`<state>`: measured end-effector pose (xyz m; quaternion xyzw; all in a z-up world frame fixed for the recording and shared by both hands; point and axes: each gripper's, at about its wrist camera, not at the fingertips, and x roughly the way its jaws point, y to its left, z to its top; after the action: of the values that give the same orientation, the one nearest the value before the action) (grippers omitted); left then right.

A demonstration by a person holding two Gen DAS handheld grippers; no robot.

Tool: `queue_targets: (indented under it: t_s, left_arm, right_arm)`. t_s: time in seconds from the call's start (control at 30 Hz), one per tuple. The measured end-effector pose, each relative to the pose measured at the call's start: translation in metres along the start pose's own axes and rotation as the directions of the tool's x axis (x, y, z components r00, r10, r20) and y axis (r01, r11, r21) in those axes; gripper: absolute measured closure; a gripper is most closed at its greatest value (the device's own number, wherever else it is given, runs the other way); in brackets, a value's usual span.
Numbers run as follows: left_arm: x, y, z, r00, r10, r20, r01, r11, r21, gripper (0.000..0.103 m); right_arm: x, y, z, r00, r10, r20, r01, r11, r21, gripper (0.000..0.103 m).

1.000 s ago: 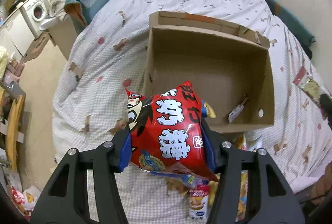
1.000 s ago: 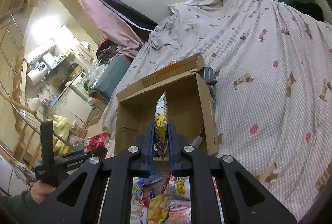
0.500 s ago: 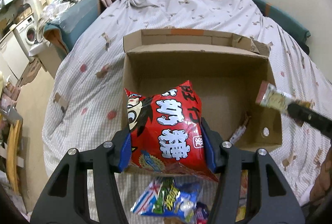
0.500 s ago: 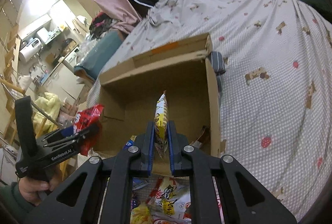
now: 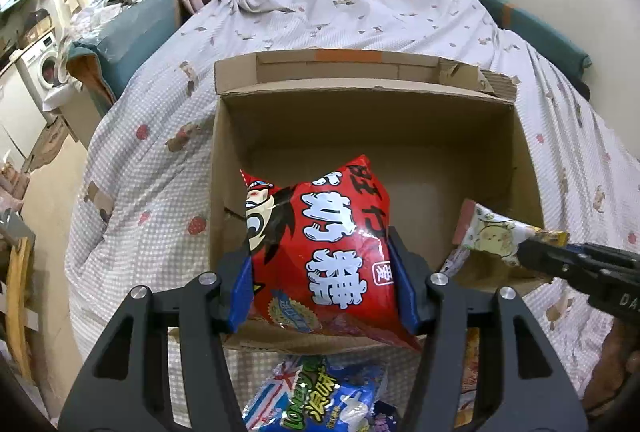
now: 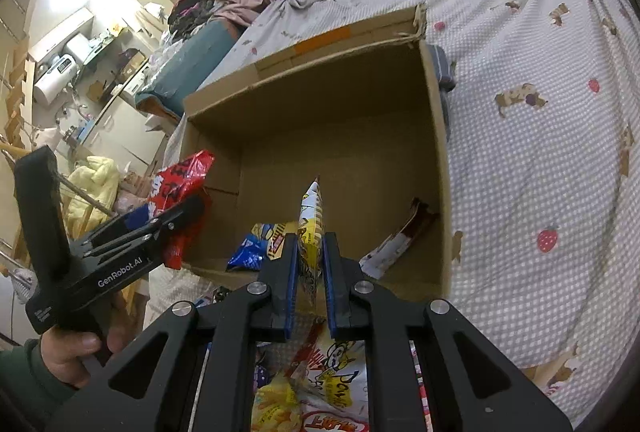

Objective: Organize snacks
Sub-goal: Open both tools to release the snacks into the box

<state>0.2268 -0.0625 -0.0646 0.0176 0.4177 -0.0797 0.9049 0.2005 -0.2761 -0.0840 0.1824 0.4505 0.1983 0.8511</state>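
The left gripper (image 5: 322,268) has its two black fingers with blue pads squeezed on a puffy red snack bag with white letters (image 5: 320,248). The bag hangs over the near left corner of the open brown cardboard box (image 5: 376,103). From the right wrist camera, the same red bag (image 6: 180,187) sits at the box's left wall.

The right gripper (image 6: 311,274) has its fingers pressed close together on a thin yellow and white snack packet (image 6: 310,232), which stands on its edge. The packet is over the near side of the box (image 6: 436,135), a bit to the right.

The box sits on a bed with a white checked blanket with little pictures (image 5: 152,167). Inside the box, a blue snack bag (image 6: 250,252) lies near the front wall, and a dark red and white wrapper (image 6: 400,240) leans in the right corner.

More snack bags lie on the bed in front of the box, like a blue and white bag with green letters (image 5: 316,392) and a yellow bag (image 6: 276,404).
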Motion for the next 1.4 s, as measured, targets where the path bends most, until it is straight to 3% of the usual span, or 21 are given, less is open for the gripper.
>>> queue_targets:
  t_s: [0.43,0.63,0.77,0.93,0.97,1.03,1.07,1.1,1.4]
  left_arm:
    - [-0.001,0.002,-0.002,1.0,-0.006,-0.013,0.006,1.0,-0.025,0.047]
    - [-0.007,-0.003,-0.001,1.0,0.007,0.007,-0.007,1.0,0.008,0.028]
    - [-0.012,0.002,0.0,1.0,-0.007,0.028,0.008,0.999,-0.031,0.006]
    - [-0.017,0.005,0.002,0.999,-0.026,0.048,0.029,0.998,-0.055,0.006]
    - [-0.018,0.004,0.003,0.998,-0.027,0.055,0.03,0.998,-0.054,0.006]
    - [-0.02,0.003,0.003,0.998,-0.024,0.062,0.027,0.999,-0.046,0.006]
    - [-0.02,0.002,0.003,0.998,-0.022,0.065,0.025,0.999,-0.044,0.006]
    - [-0.021,0.002,0.002,0.997,-0.022,0.069,0.025,0.999,-0.043,0.006]
    - [-0.029,0.002,-0.001,0.994,0.015,0.109,-0.011,0.999,-0.038,0.006]
  right_arm:
    - [0.003,0.0,0.003,1.0,0.011,-0.016,-0.01,1.0,0.01,0.091]
    - [0.004,0.003,0.005,1.0,-0.003,-0.013,0.003,1.0,-0.011,0.087]
    - [0.003,0.004,0.005,1.0,-0.007,-0.006,0.007,1.0,-0.016,0.086]
    - [0.0,0.001,0.007,0.999,-0.038,0.01,0.038,0.999,-0.007,0.085]
    - [-0.001,0.0,0.007,0.999,-0.042,0.014,0.042,0.999,-0.004,0.081]
    - [-0.004,-0.001,0.007,0.999,-0.038,0.03,0.038,0.999,0.004,0.053]
    - [-0.007,-0.001,0.007,0.998,-0.036,0.042,0.035,0.999,0.006,0.032]
    - [-0.01,-0.001,0.008,0.997,-0.038,0.066,0.038,0.999,0.003,0.026]
    - [-0.015,-0.003,0.01,0.996,-0.035,0.082,0.035,0.999,0.006,0.026]
